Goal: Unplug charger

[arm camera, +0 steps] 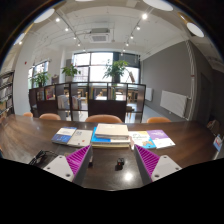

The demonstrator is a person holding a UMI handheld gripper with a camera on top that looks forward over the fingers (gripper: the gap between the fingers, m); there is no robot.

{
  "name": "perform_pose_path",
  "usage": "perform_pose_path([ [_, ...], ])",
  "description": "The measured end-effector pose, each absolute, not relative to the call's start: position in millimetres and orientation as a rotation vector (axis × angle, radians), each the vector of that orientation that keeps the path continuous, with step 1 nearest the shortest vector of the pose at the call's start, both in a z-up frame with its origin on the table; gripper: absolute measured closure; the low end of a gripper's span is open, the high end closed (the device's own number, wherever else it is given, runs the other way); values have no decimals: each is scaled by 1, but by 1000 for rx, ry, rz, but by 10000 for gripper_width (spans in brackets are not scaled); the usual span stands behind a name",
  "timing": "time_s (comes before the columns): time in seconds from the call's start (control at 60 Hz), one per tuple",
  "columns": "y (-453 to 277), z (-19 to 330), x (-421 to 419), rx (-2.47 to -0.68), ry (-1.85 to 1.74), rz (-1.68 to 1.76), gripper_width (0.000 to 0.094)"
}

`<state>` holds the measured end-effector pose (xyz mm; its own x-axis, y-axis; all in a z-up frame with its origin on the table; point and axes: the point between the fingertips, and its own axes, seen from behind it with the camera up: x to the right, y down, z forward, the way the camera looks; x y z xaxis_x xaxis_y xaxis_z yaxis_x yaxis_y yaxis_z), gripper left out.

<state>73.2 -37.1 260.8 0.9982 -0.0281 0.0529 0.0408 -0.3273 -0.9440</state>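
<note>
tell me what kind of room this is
Probably an office or meeting room: a long dark wooden table with books on it, chairs along its far side, potted plants by big windows. The gripper has its jaws open.

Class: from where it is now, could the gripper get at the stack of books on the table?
Probably yes. The gripper is open, and the stack of books lies on the table just ahead of its fingers, with nothing visible between them.
</note>
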Motion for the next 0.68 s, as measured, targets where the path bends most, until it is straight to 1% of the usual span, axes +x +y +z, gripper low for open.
perform_pose_path([
  [0.2, -147, 244, 45, -1985, -69, -56, 92],
  [0.317, -195, 234, 37, -2015, -68, -56, 98],
  [0.45, -233, 223, 30, -2050, -75, -65, 96],
  [0.683, -270, 223, 20, -2058, -58, -61, 101],
])
